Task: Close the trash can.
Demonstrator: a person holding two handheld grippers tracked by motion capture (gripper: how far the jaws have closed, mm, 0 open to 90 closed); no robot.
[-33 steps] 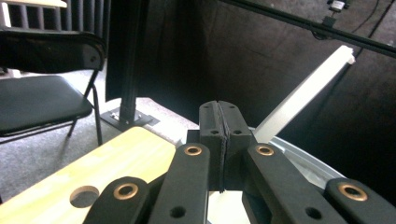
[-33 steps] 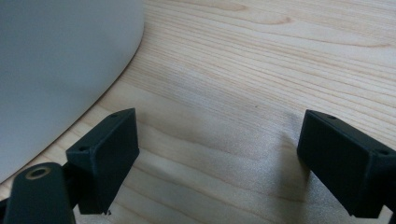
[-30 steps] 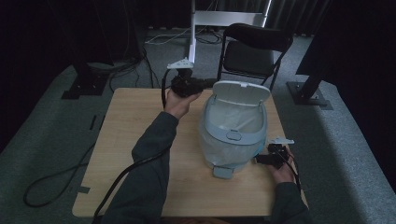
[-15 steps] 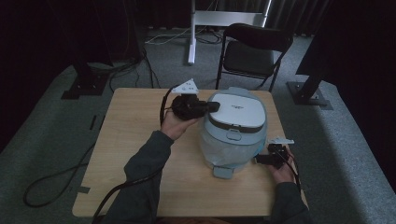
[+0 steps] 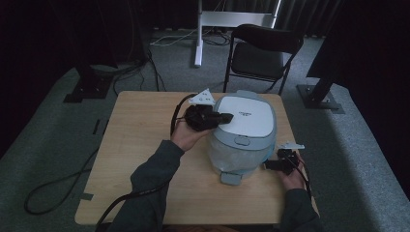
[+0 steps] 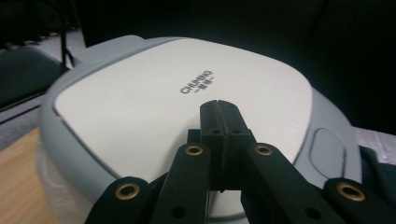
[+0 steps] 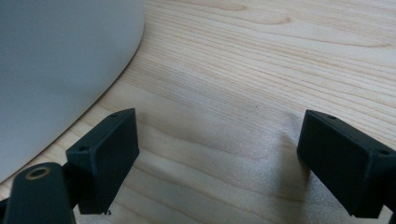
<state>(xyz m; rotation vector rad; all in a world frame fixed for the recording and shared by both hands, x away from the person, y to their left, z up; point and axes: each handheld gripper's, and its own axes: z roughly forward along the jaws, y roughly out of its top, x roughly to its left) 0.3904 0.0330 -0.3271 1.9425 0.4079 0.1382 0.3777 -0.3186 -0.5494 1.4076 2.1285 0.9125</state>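
A pale blue-grey rice cooker (image 5: pixel 244 135) with a white lid panel (image 6: pixel 182 98) stands on the wooden table (image 5: pixel 140 145), lid down. My left gripper (image 5: pixel 226 117) rests its tips on the lid's left edge, and in the left gripper view (image 6: pixel 219 108) its jaws are pressed together with nothing between them. Low beside the cooker's right side, my right gripper (image 5: pixel 269 165) sits at the table top. The right gripper view (image 7: pixel 215 154) has its jaws wide apart over bare wood, with the cooker's wall (image 7: pixel 56 70) at the left.
A black folding chair (image 5: pixel 263 53) stands behind the table, with a white stand (image 5: pixel 200 29) and cables on the grey floor. Dark curtains close off the back. The table's left half is bare wood.
The cooker's lid, upright a second ago, has come down shut. My left gripper moved from behind the cooker down onto the lid. The right gripper stayed in place.
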